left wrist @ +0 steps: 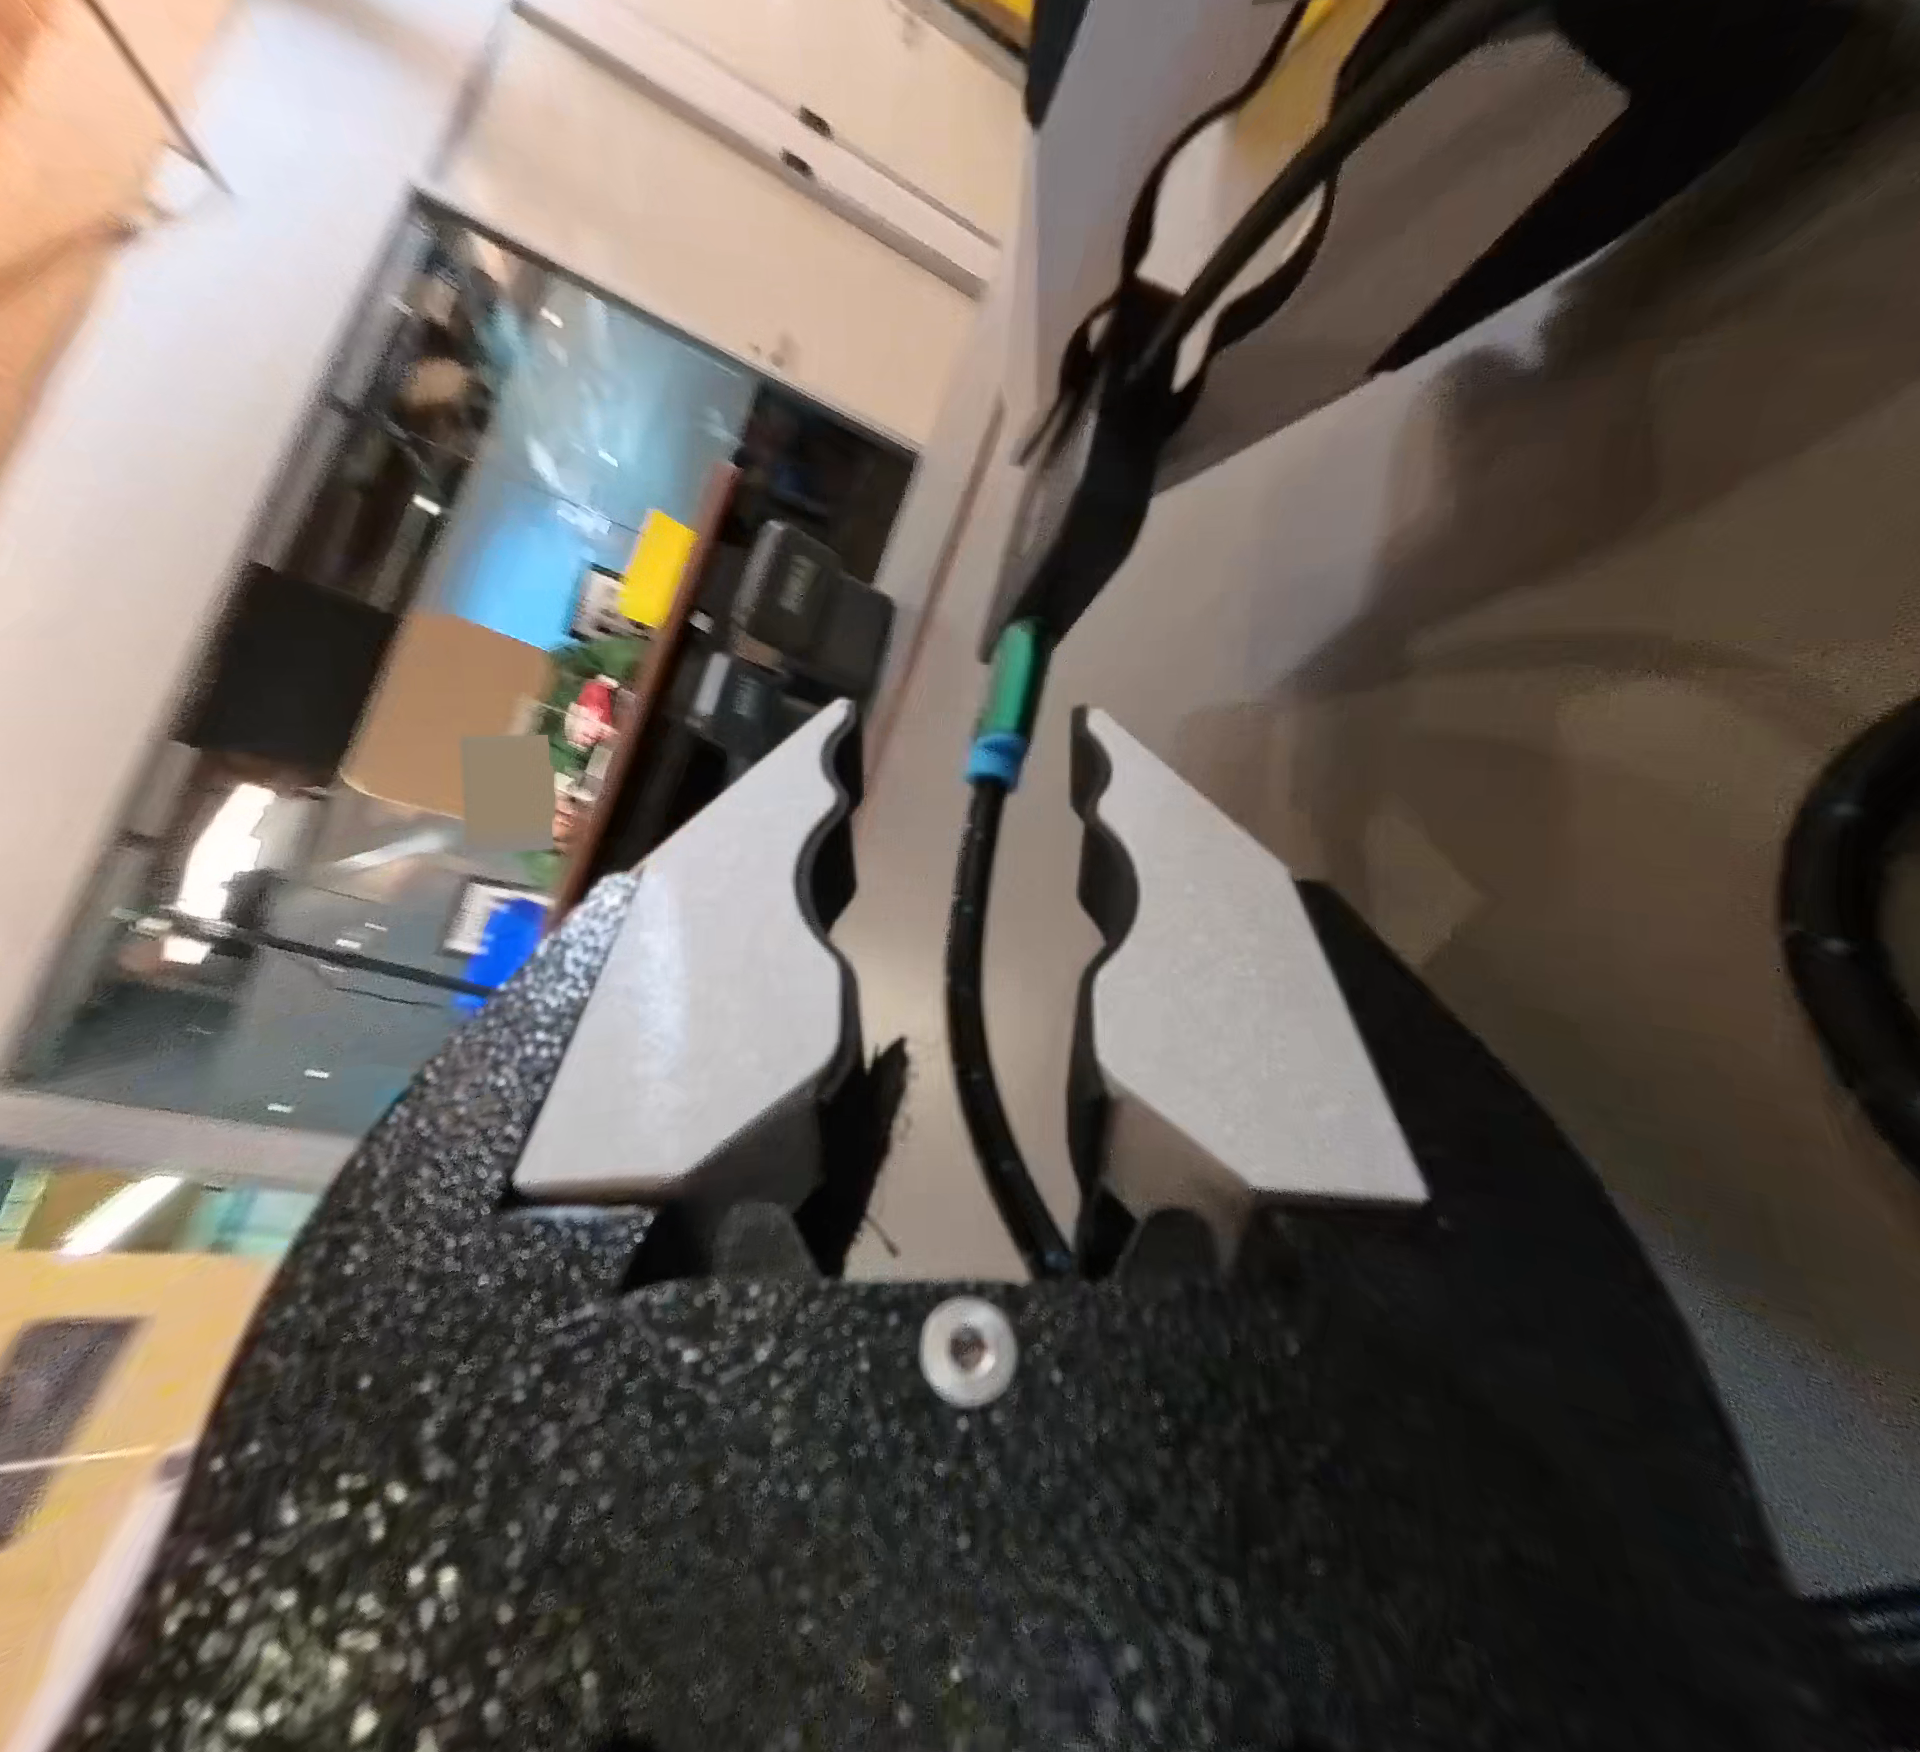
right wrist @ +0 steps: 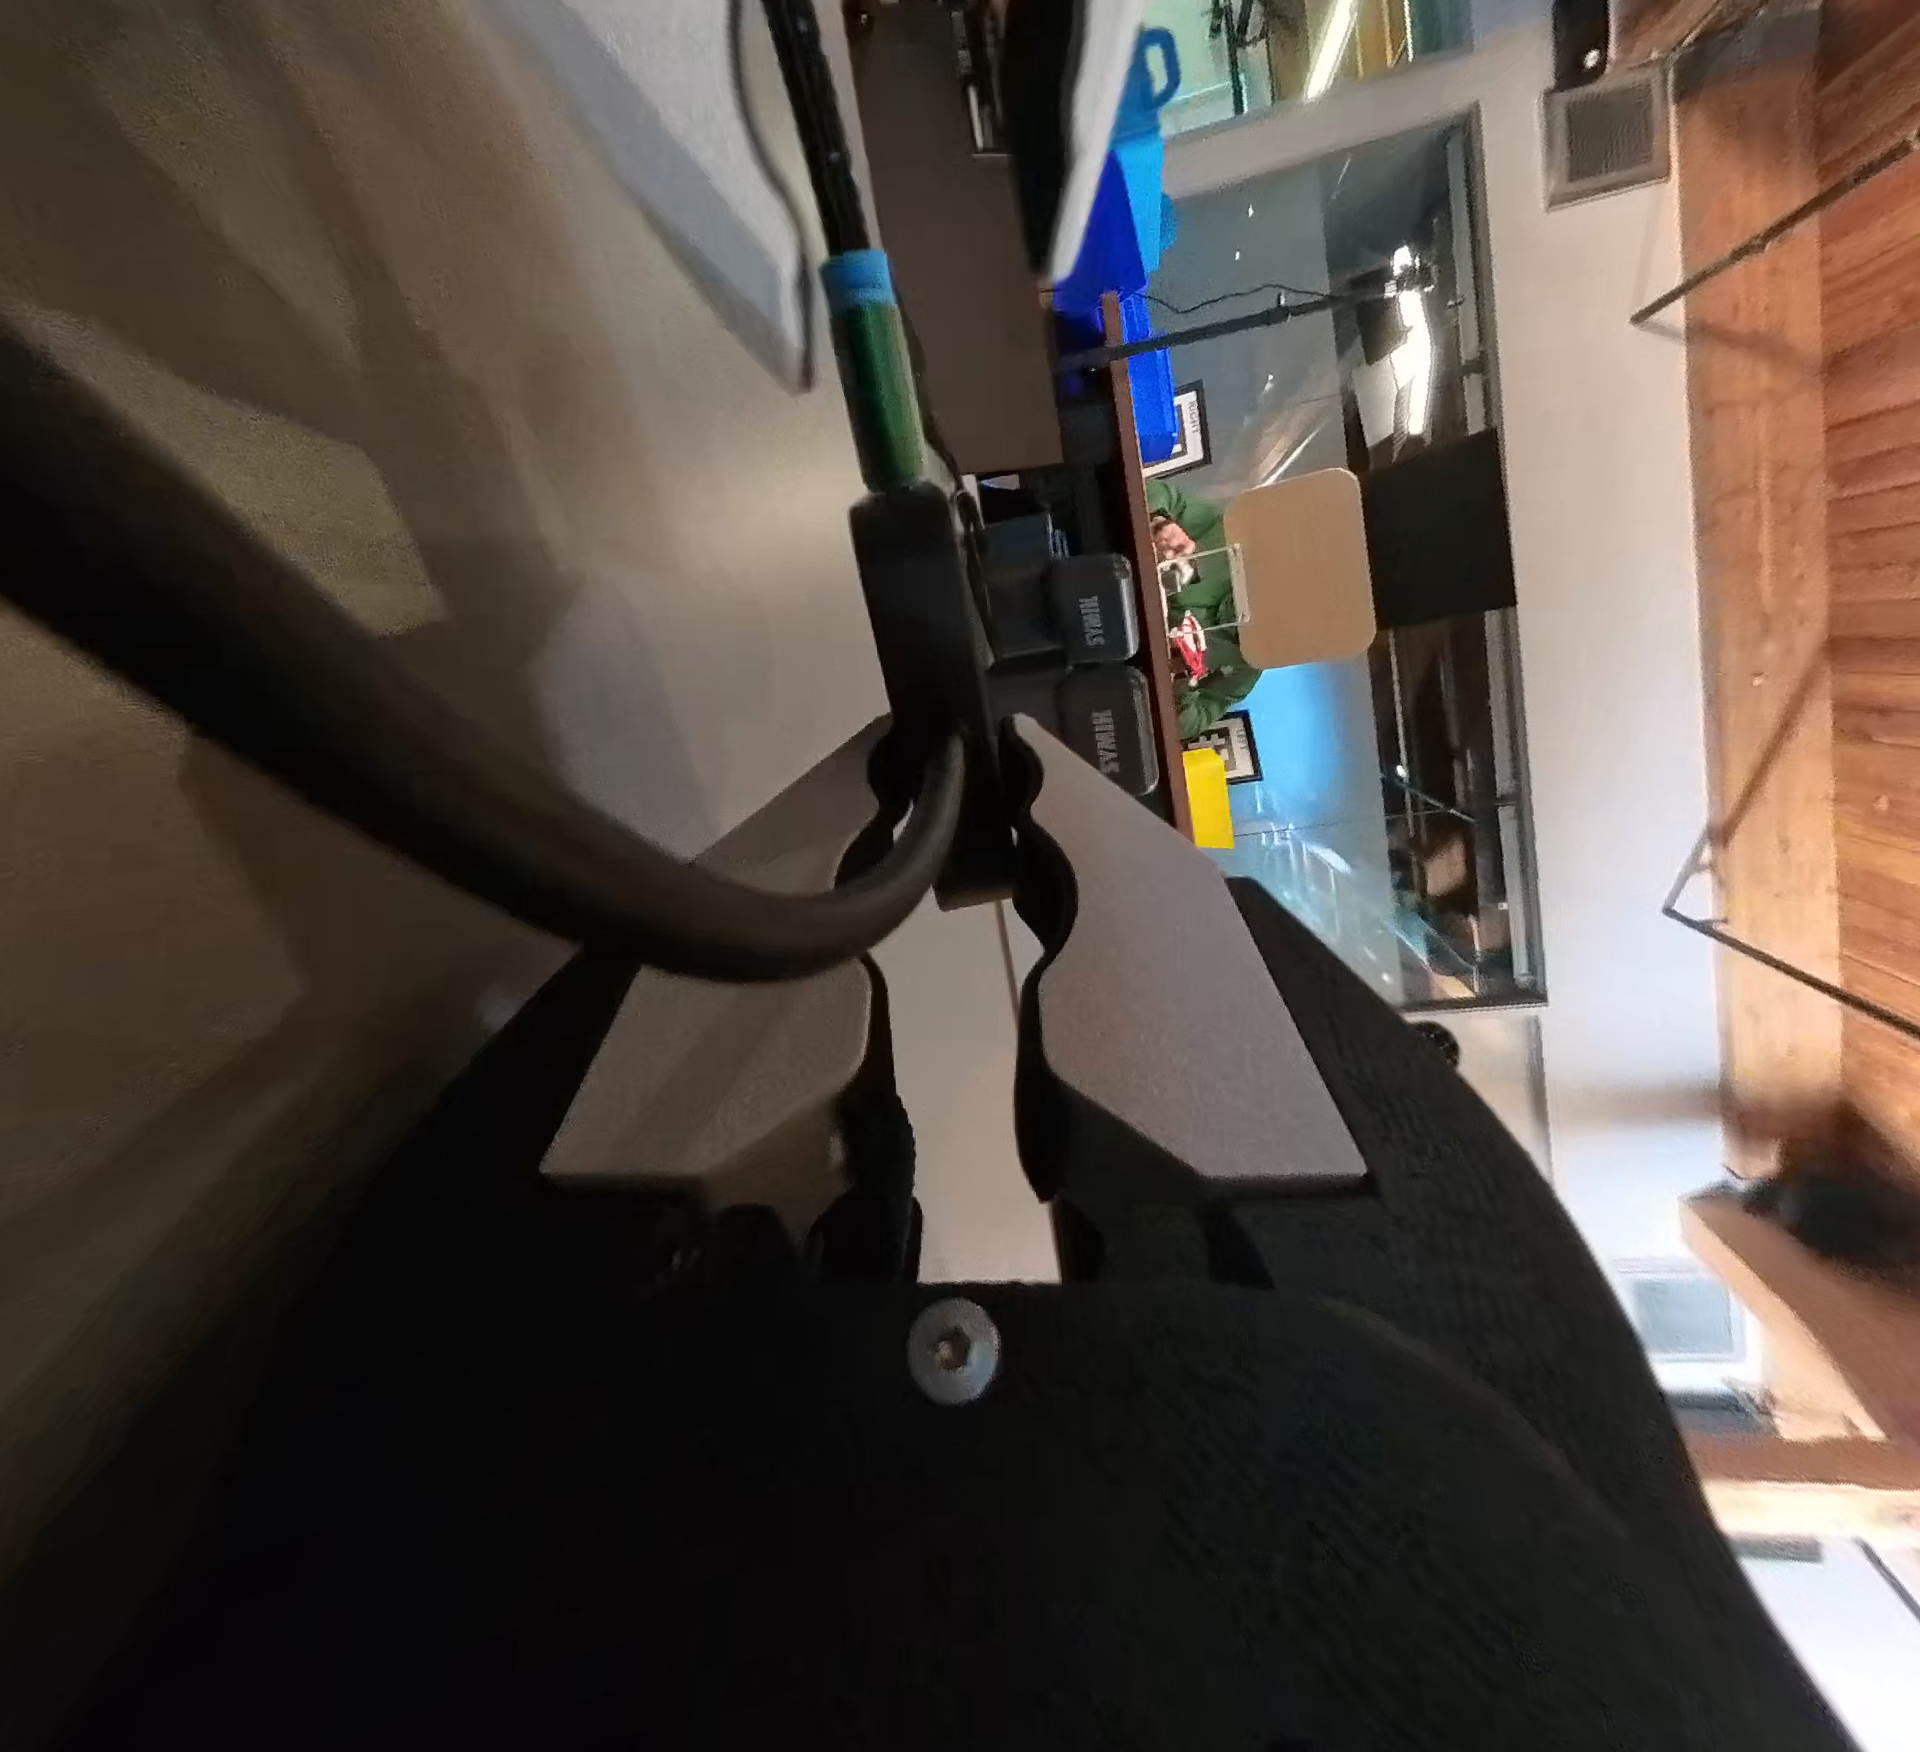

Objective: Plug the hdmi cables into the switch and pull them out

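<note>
Black-bodied, the left gripper (left wrist: 961, 746) is nearest, its jaws standing wide either side of a cable (left wrist: 971, 954) without touching it, likely ready to grasp. Ahead of it on the table (left wrist: 1558, 663), the cable's green plug (left wrist: 1013, 663) meets the switch (left wrist: 1101, 497). From the switch's other side, the right gripper (right wrist: 951, 757) is pinched narrow on a second plug (right wrist: 966, 829), probably to seat or pull it. Two cables and one switch show.
</note>
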### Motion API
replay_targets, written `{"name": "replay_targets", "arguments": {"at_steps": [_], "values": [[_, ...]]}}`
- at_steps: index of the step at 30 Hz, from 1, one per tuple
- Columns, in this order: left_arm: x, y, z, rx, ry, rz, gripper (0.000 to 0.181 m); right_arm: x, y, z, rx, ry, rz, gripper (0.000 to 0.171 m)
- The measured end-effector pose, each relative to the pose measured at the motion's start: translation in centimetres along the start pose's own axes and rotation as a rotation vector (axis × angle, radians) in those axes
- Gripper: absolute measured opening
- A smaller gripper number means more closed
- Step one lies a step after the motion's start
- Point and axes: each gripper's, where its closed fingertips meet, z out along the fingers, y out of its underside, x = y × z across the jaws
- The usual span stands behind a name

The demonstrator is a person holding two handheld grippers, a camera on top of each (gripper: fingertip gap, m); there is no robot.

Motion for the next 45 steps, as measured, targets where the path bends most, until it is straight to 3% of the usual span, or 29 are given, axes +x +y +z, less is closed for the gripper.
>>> {"name": "replay_targets", "arguments": {"at_steps": [3,5,8,14,18,21,26,29,42,44,45], "values": [[1.1,1.8,0.7,-0.125,0.043,0.058,0.035,-0.2,-0.3,0.1,-0.007,-0.008,-0.004,0.014],[0.6,2.8,1.0,-0.211,-0.026,0.23,0.008,-0.5,-0.5,0.1,-0.006,-0.02,-0.009,0.015],[0.6,2.5,1.2,-0.225,-0.063,0.365,0.009,-0.6,-0.6,0.1,-0.009,-0.027,-0.01,0.014],[0.8,2.2,1.1,-0.217,-0.045,0.39,0.009,-0.8,-1.0,-0.1,0.012,-0.033,-0.025,0.015],[2.0,0.2,1.1,-0.131,0.018,0.326,0.009,-1.1,-3.6,-0.6,0.142,-0.061,0.018,0.027],[2.0,0.1,1.0,-0.132,0.018,0.347,0.009,-1.7,-3.6,-0.8,0.147,-0.09,-0.013,0.015],[1.7,0.4,0.8,-0.15,0.013,0.319,0.009,-0.9,-2.7,-0.7,0.101,-0.037,-0.057,0.026],[1.8,0.5,0.8,-0.148,0.023,0.314,0.008,-1.5,-1.7,-0.3,0.047,-0.062,-0.101,0.013],[2.5,1.4,-1.1,-0.137,0.038,0.318,0.009,-2.8,-3.1,-0.8,0.138,-0.095,-0.095,0.012],[0.6,5.5,-2.5,-0.319,-0.009,0.282,0.009,-1.5,1.9,-0.1,-0.115,-0.044,-0.065,0.012],[-0.2,7.2,-3.6,-0.341,-0.015,0.185,0.009,-0.9,4.7,-0.1,-0.192,-0.045,0.051,0.012]]}}
